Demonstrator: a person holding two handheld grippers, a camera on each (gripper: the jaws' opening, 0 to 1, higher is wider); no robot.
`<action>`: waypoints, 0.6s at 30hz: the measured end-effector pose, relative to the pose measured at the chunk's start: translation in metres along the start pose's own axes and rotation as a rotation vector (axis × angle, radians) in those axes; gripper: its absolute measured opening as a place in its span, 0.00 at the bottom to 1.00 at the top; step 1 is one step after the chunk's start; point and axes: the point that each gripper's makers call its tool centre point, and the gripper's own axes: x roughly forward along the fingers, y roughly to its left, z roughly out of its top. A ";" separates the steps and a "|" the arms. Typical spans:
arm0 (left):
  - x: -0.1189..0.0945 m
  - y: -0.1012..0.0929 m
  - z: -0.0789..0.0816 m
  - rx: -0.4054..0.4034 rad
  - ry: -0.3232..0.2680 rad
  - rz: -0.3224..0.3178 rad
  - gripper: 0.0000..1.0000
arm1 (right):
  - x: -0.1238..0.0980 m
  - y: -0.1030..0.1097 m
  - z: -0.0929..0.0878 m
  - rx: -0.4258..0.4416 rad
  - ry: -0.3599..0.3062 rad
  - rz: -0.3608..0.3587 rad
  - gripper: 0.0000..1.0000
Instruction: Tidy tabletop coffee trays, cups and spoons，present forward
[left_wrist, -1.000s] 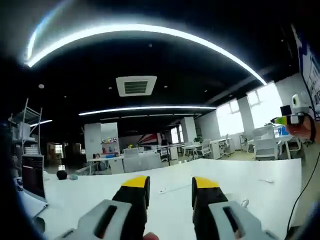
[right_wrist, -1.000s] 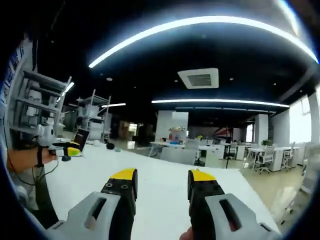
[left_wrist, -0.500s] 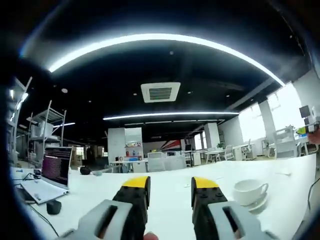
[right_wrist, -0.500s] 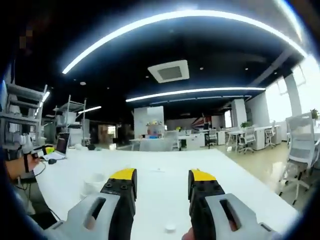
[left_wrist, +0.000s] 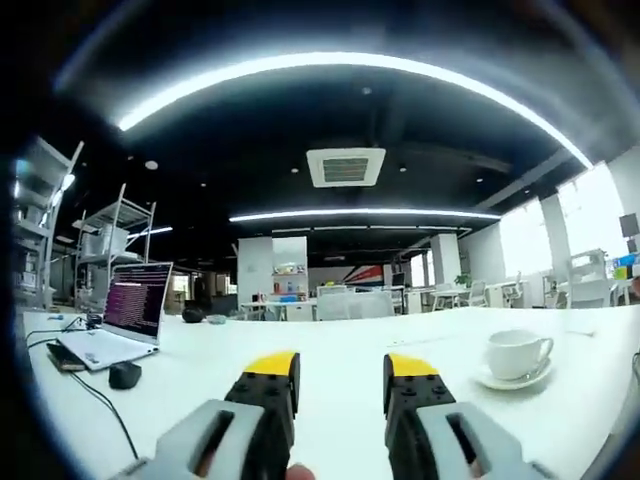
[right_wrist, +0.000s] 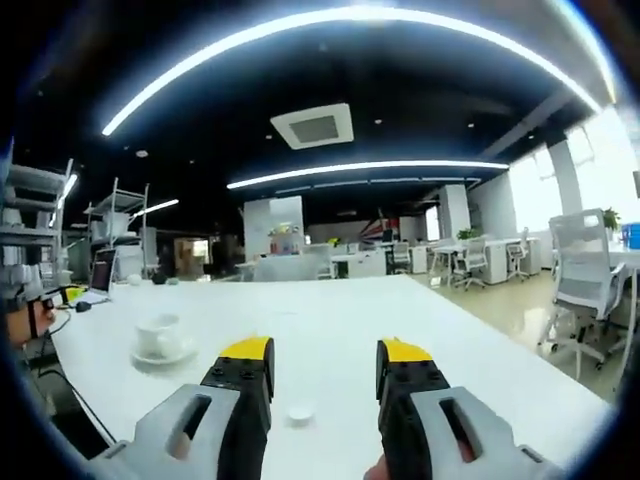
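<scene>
White table (right_wrist: 420, 320) spreads wide around cup (left_wrist: 517, 352), jaws apart.

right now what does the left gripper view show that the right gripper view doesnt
Left gripper view alone: an open laptop seen near, a dark mouse beside it, and a cable trailing over the white table.

Right gripper view alone: a small white round object on the table between the jaws, and white office chairs at the right.

Both: a white cup on its saucer, the white table, and each view's own open, empty hand-held gripper, left and right.
</scene>
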 end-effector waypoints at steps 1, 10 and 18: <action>-0.001 0.001 -0.001 -0.007 -0.001 0.002 0.35 | 0.001 0.001 0.000 0.000 0.002 0.002 0.41; -0.002 0.003 0.001 -0.016 0.001 0.008 0.34 | 0.005 0.011 0.005 0.008 -0.004 0.030 0.41; 0.001 0.000 0.006 -0.055 -0.007 -0.007 0.34 | 0.002 0.010 0.005 0.006 0.000 0.016 0.41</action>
